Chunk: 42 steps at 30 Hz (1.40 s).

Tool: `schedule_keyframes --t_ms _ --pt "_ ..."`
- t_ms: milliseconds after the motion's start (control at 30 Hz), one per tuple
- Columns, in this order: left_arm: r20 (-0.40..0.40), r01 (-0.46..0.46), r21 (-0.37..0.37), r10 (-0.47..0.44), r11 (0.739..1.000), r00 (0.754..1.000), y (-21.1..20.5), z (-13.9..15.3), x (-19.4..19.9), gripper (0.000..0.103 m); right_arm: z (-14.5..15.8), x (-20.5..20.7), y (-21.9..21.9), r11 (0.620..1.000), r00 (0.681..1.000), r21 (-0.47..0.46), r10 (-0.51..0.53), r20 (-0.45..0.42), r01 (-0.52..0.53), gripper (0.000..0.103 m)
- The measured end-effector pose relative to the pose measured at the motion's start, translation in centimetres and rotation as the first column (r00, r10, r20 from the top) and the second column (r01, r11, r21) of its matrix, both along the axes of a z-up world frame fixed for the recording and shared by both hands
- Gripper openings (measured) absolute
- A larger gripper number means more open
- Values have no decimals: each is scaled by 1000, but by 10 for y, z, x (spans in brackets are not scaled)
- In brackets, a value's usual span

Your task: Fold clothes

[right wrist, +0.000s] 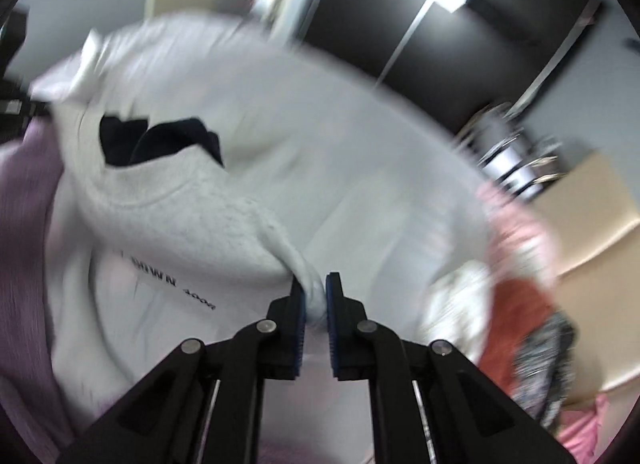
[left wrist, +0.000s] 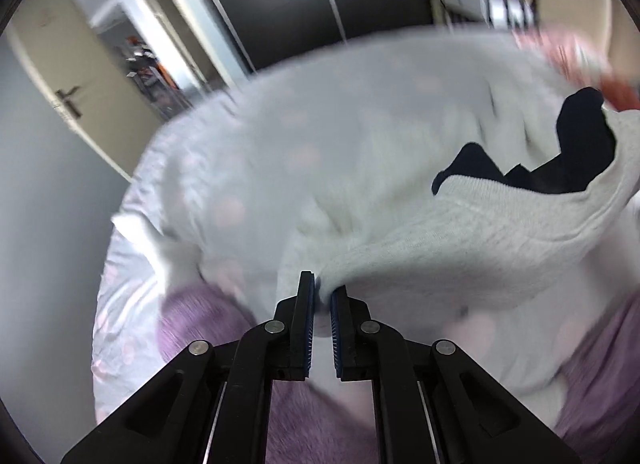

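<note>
Left wrist view: the left gripper [left wrist: 323, 296] is clamped on a shoulder of the light grey knitted sweatshirt [left wrist: 500, 232], lifted over the dotted white bedsheet [left wrist: 280, 135]. Opposite, the right gripper [right wrist: 316, 294] pinches its other shoulder [right wrist: 296, 260].

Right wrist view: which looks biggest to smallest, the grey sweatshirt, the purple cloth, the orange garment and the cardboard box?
1. Grey sweatshirt, by far the most of the picture.
2. Purple cloth and cardboard box: too alike to rank, and both are cut off by the picture's edge.
3. Orange garment, the smallest patch.
</note>
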State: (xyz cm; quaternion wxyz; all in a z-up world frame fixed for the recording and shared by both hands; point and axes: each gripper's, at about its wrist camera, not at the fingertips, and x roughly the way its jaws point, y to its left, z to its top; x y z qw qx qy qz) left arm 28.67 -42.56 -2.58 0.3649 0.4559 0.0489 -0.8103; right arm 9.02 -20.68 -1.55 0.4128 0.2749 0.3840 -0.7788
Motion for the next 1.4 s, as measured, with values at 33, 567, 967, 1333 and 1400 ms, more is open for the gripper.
schedule_keyframes --t_ms 33,567,967,1333,1400 --pt "-41 -11 -20 11 1000 999 -2 22 0 7 25 -2 -4 999 999 -44 -17 -35 16 8" --pt "-602 -167 -327 -68 930 796 52 305 82 5 312 63 27 825 892 -564 -268 -364 17 8" --pt "-582 -172 -416 -117 893 805 43 297 70 4 320 66 43 768 876 -640 -323 -359 21 8" --pt "-376 -215 -457 32 863 926 -64 183 -67 1 184 -56 -68 907 922 -405 -251 -296 117 7" --pt "-330 -193 -400 56 896 942 -93 159 -98 1 156 -89 -95 917 935 -370 -252 -250 148 7"
